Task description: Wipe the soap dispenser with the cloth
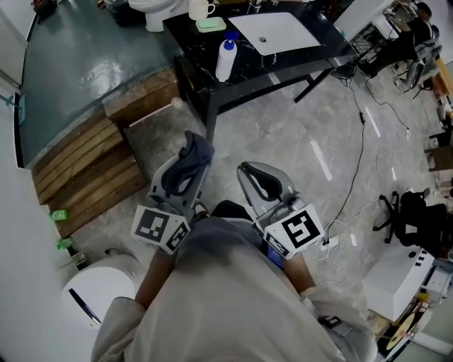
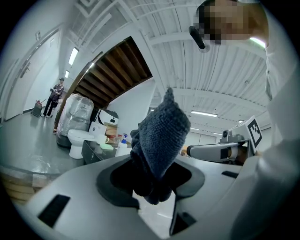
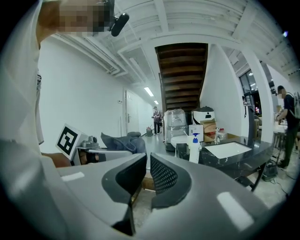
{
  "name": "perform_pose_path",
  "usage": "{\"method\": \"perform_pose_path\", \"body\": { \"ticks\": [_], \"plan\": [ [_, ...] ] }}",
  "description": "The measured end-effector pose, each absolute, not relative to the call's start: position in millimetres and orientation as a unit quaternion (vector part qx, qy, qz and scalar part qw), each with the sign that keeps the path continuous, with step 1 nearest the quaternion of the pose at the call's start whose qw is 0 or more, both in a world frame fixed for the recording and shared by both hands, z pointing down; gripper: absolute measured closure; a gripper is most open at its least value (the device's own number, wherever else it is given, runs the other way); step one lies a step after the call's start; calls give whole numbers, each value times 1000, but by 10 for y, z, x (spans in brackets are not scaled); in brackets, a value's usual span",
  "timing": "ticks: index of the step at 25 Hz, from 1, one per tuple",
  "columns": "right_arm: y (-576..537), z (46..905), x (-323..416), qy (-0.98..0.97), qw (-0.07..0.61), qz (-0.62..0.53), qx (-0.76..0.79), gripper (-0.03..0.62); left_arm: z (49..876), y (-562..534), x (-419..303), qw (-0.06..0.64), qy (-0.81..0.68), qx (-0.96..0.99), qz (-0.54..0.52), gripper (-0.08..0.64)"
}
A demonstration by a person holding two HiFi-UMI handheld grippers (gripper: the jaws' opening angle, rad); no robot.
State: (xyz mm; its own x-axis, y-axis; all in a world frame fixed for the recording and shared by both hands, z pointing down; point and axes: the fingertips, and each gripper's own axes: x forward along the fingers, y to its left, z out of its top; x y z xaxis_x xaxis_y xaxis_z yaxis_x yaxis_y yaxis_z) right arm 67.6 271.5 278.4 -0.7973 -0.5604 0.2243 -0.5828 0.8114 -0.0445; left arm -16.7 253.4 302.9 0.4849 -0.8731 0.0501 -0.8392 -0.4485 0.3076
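The soap dispenser (image 1: 225, 60), a white bottle with a blue pump, stands upright at the front left edge of a black table (image 1: 297, 62), well ahead of both grippers. It also shows small in the left gripper view (image 2: 123, 144) and in the right gripper view (image 3: 194, 149). My left gripper (image 1: 182, 170) is shut on a dark blue-grey cloth (image 1: 192, 154), which sticks up out of the jaws (image 2: 159, 136). My right gripper (image 1: 249, 172) is beside it, shut with nothing between its pads (image 3: 146, 161). Both are held close to the person's body, pointing towards the table.
A white sink basin (image 1: 274, 32) is set in the table, with a cup (image 1: 200, 9) and a green dish (image 1: 211, 25) behind the dispenser. Wooden pallets (image 1: 85, 170) lie at the left, a white bin (image 1: 99, 290) at the lower left. Cables (image 1: 357, 170) run across the floor at the right.
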Motion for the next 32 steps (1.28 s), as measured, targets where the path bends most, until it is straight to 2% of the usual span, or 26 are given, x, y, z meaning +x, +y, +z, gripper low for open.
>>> {"method": "perform_pose_path", "body": {
  "ticks": [14,32],
  "plan": [
    [2418,2847,604,-944,107,66,304,589,3060,2258,-234,157,-497,851,-70,408],
    [1289,2993,883,-936,105,104,320,589,3209,1151,36,186,-474,860,-30,408]
  ]
}}
